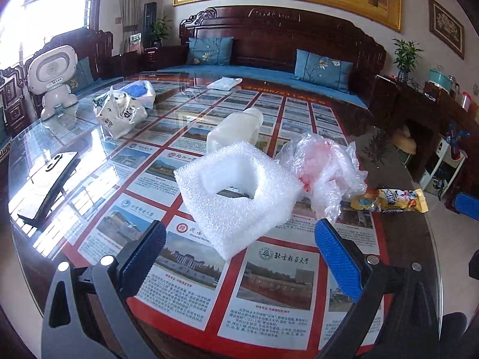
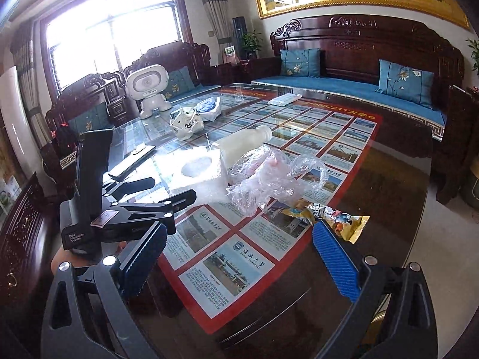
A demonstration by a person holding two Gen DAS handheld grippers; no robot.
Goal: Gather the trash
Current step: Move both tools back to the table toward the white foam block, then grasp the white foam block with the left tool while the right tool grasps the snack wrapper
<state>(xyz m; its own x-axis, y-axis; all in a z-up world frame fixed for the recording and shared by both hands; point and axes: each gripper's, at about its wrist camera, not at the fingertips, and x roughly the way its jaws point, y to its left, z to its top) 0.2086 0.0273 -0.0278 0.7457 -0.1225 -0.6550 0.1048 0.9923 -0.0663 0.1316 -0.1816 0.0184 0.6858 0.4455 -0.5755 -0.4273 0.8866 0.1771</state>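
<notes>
A white foam block (image 1: 230, 191) with a cut-out lies on the glass table, just beyond my open left gripper (image 1: 239, 254). Right of it lies crumpled clear plastic wrap (image 1: 326, 170) and a yellow snack wrapper (image 1: 392, 200). A white plastic bottle (image 1: 236, 128) lies on its side behind the foam. In the right wrist view the foam (image 2: 203, 176), the plastic wrap (image 2: 269, 179), the bottle (image 2: 242, 143) and the snack wrapper (image 2: 329, 215) all show. My open right gripper (image 2: 239, 251) is near the table's front edge, its right finger close to the wrapper. The left gripper's body (image 2: 119, 209) shows at left.
Plastic bags (image 1: 122, 107) and a white toy robot (image 1: 54, 77) stand at the far left of the table. A phone (image 1: 57, 161) lies on a dark stand at left. A white packet (image 1: 224, 82) lies at the far edge. A wooden sofa (image 1: 269, 56) stands behind.
</notes>
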